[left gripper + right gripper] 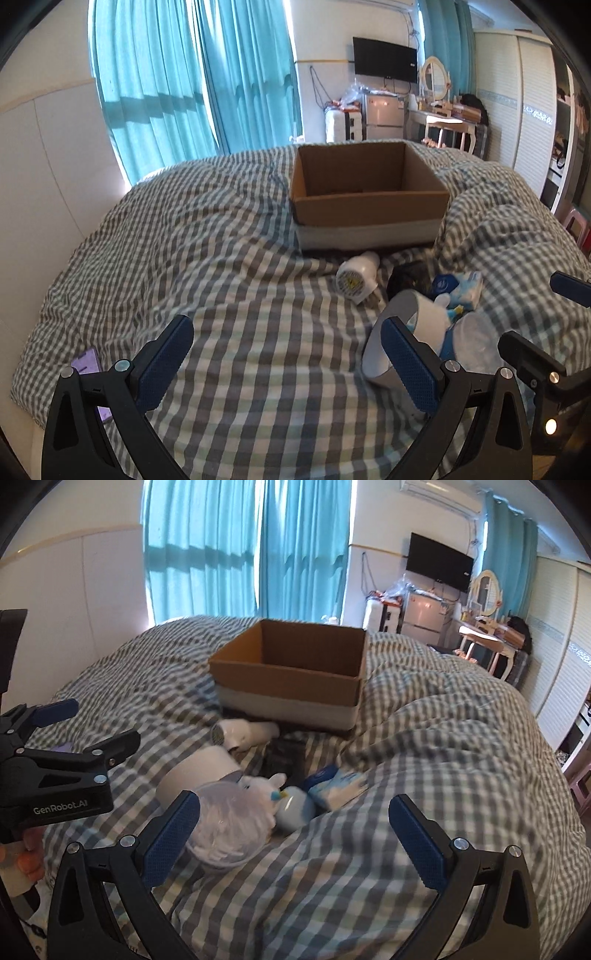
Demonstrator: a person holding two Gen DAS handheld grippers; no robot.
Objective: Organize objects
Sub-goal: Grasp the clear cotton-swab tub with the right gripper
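Note:
An open cardboard box [369, 195] [291, 675] sits on the checked quilt, far from both grippers. In front of it lie a white hair dryer [356, 277] [242, 734], a black object [408, 280] [286, 757], a blue-and-white tissue pack [460, 286] [336, 782], a white plush toy [436, 314] [262, 794], a grey-white cylinder [388, 343] [199, 768] and a clear plastic bowl [225, 830]. My left gripper [286, 358] is open and empty, its right finger beside the cylinder. My right gripper [293, 834] is open and empty, just short of the pile.
A purple phone [90, 369] lies at the quilt's left edge. Teal curtains, a wall TV [384, 59], a small fridge [424, 616] and a dressing table [484, 635] stand beyond the bed. A wardrobe lines the right wall. The left gripper's body shows in the right wrist view [55, 760].

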